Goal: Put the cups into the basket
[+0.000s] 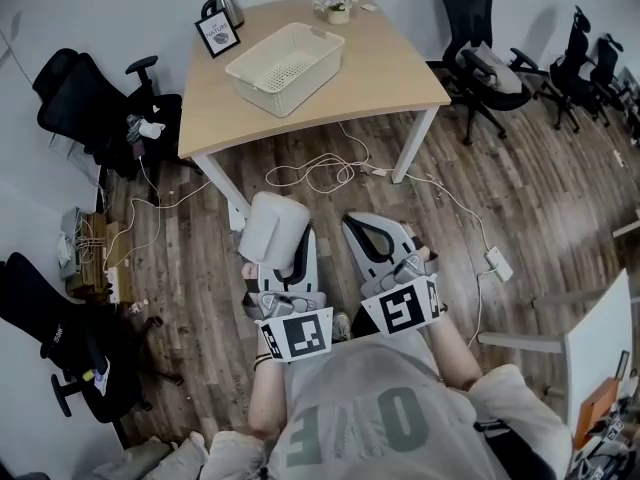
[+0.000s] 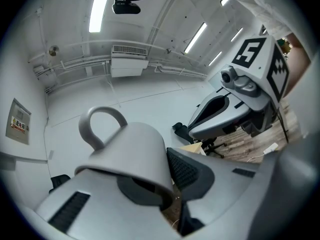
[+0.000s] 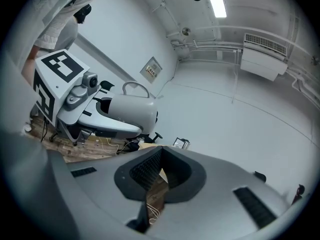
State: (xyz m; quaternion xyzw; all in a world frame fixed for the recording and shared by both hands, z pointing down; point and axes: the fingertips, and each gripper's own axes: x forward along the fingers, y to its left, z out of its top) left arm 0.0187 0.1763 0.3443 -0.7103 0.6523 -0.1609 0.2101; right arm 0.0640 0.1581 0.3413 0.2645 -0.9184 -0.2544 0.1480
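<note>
A white cup [image 1: 270,226] with a loop handle sits between the jaws of my left gripper [image 1: 282,240], which is shut on it above the wooden floor. In the left gripper view the cup [image 2: 131,151] lies tilted across the jaws of the left gripper [image 2: 150,186], handle upward. My right gripper [image 1: 378,230] is beside it, shut and holding nothing; the right gripper view shows this gripper [image 3: 159,170] with its pads together. The white slotted basket [image 1: 285,68] stands empty on the wooden table [image 1: 380,68], some way ahead of both grippers.
On the table's far side are a framed picture [image 1: 217,33], a kettle [image 1: 228,6] and a small flower pot [image 1: 336,6]. Cables [image 1: 320,173] trail over the floor by the table legs. Black office chairs [image 1: 90,108] stand left and right [image 1: 480,48].
</note>
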